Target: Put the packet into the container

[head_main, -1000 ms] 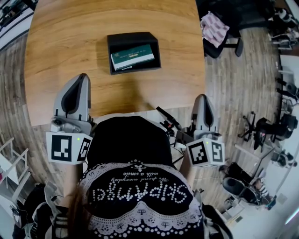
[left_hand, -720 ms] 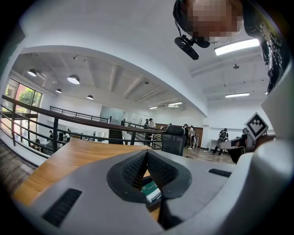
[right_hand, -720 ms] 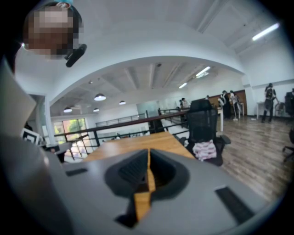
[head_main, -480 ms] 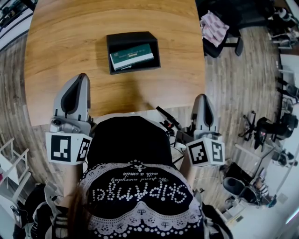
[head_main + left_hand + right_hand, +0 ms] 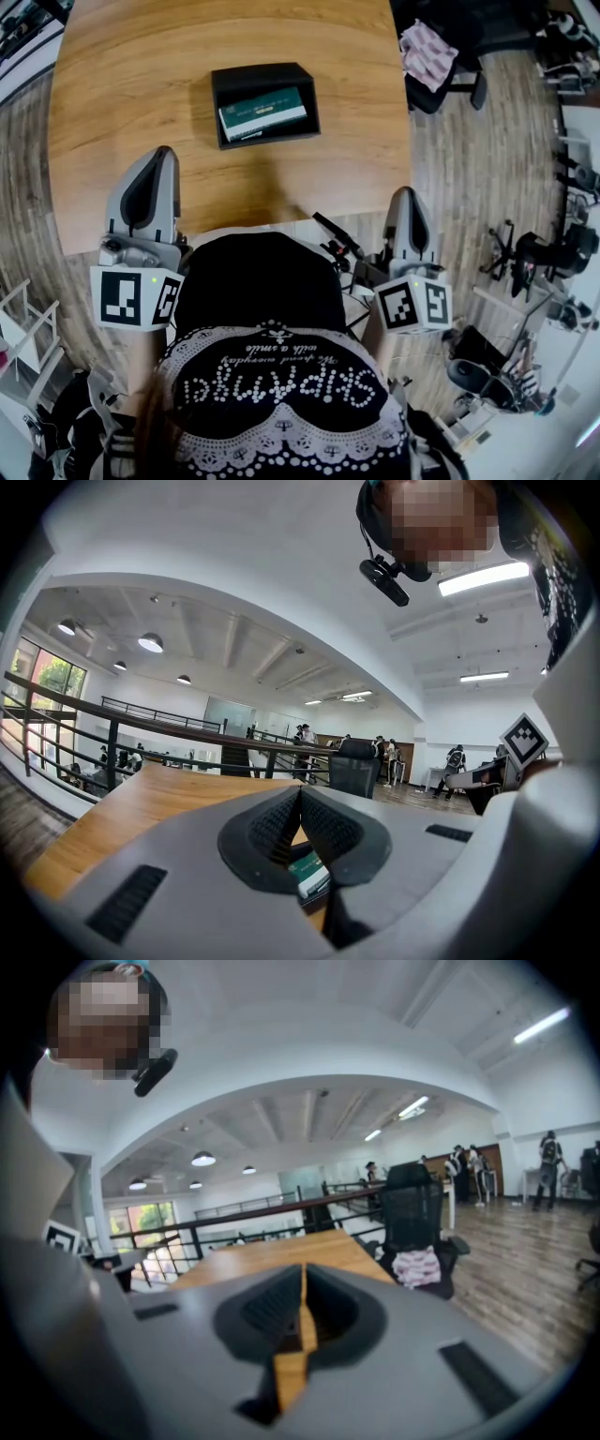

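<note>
A wooden table stands on a plank floor. Right of the table, a black chair carries a pink cloth. Beyond the table runs a railing, under a ceiling with round lamps.

Pink cloth drapes a black chair beside the wooden table.

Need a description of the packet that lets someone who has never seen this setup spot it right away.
Start at the big round-edged wooden table. Near its middle sits a shallow, open-topped black container. The packet lies flat inside it, a slim rectangle slightly askew. Its dark green face, with a white strip along one long edge, stands out against the black walls.
</note>
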Demonstrator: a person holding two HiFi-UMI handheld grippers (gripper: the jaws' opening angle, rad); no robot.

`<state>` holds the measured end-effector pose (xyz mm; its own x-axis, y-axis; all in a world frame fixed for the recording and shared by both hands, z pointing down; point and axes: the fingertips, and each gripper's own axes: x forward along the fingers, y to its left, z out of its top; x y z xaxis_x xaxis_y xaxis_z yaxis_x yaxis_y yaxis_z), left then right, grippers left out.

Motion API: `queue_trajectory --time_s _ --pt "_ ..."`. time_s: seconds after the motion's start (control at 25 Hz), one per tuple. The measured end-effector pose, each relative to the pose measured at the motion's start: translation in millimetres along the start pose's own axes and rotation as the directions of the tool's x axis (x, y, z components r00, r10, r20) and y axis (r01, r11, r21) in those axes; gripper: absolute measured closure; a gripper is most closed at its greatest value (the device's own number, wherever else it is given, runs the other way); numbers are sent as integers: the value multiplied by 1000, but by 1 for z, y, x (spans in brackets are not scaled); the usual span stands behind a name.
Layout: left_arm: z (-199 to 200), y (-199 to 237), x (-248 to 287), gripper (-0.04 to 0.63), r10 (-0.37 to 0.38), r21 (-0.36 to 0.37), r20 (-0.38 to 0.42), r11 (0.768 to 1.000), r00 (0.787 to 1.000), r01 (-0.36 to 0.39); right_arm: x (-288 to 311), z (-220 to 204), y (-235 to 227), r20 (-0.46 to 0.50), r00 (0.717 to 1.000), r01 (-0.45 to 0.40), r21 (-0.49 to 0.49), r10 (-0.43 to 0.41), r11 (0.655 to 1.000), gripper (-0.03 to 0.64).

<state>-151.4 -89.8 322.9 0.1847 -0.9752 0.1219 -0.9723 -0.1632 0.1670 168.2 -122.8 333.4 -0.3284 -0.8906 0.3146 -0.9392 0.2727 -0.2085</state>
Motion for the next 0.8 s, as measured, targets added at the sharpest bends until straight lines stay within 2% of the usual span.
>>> queue_trajectory --time_s 0.8 --pt "-1 -2 3 563 -10 -11 0 1000 1000 10 -3 0 1 -6 1000 3 -14 -3 1000 580"
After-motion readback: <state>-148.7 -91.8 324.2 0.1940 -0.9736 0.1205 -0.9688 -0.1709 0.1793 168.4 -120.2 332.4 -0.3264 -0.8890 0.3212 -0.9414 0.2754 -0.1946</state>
